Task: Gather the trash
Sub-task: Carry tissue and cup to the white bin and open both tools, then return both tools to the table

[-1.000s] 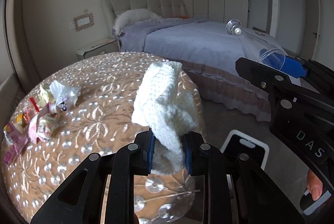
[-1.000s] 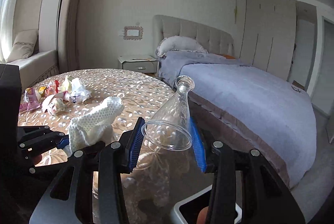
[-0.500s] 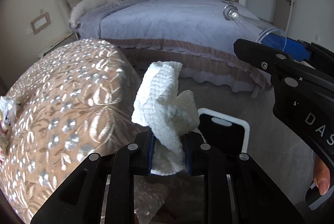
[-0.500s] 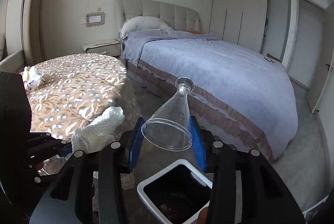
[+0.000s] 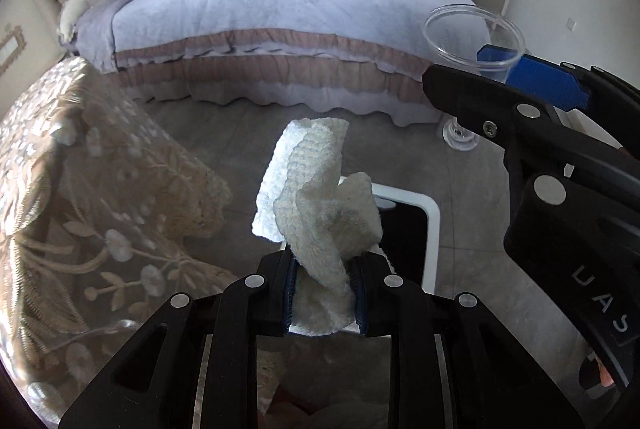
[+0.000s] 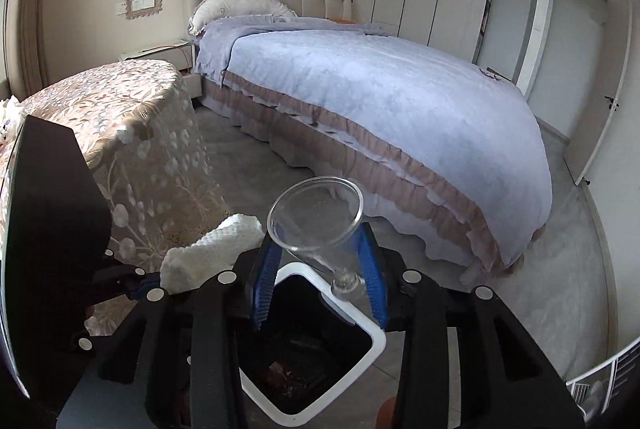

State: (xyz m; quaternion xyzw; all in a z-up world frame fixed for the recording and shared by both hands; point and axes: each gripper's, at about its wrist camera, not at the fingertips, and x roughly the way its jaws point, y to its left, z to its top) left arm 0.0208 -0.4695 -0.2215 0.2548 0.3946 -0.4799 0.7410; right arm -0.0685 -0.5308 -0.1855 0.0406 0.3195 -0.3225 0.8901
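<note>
**Both hands loaded over the bin, nothing dropped yet**

Left wrist view: the left gripper (image 5: 322,289) was clenched on a crumpled white paper towel (image 5: 316,201), which stood up from the blue pads (image 5: 289,287) above the near edge of the white-rimmed trash bin (image 5: 430,229) on the grey floor. The tool pointed forward and down, past the draped table (image 5: 80,189) toward the bed (image 5: 280,1). The right gripper (image 5: 532,85) crossed the upper right of the frame, carrying a clear plastic cup (image 5: 472,37).

Right wrist view: the right gripper (image 6: 320,279) gripped the plastic cup (image 6: 320,225) between its 2 blue pads (image 6: 264,279), mouth tilted up and away, stem end hanging down over the bin's (image 6: 360,385) open black liner. Some scraps already lay at the bottom. The paper towel (image 6: 208,253) hovered just beside the bin's left edge.

By the look of it, 2 pieces were gathered and carried, with release into the bin the step outstanding. A little litter at the table's far edge (image 6: 8,109) apparently remained to be collected.
</note>
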